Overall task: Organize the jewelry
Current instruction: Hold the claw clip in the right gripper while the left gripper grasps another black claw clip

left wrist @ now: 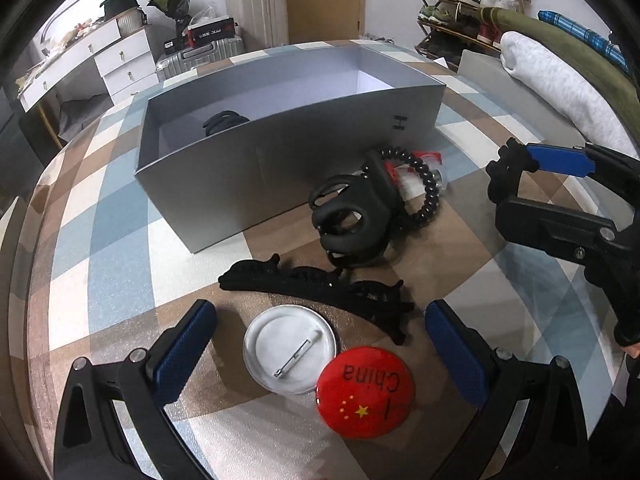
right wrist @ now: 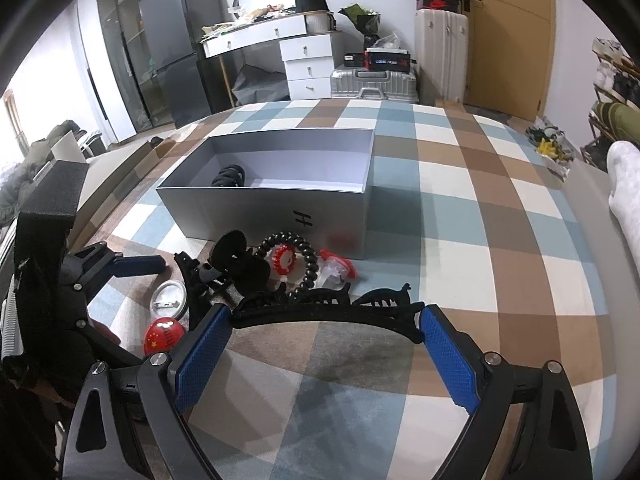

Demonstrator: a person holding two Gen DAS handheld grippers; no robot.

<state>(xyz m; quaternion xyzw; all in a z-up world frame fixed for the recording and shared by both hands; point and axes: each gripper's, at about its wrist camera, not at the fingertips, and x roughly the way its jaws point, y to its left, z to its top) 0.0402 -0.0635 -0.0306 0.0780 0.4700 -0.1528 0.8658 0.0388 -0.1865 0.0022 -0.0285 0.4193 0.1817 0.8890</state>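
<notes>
Checked tablecloth (right wrist: 460,184) covered the table, open grey box (left wrist: 280,160) sat mid-table with one black hair tie (right wrist: 229,176) inside, long black hair clip (right wrist: 328,316) lay between the spread-wide, empty right gripper (right wrist: 326,354), left gripper (left wrist: 320,344) gaped empty around the upturned white badge (left wrist: 289,354), red badge (left wrist: 365,392) touching it.

A checked tablecloth (right wrist: 460,184) in blue, brown and white covers the table. Behind it a white drawer unit (right wrist: 306,66) stands beside a silver suitcase (right wrist: 372,84), with a tall black fridge (right wrist: 172,48) further left. A loaded shoe rack (left wrist: 464,4) lines the far wall.
</notes>
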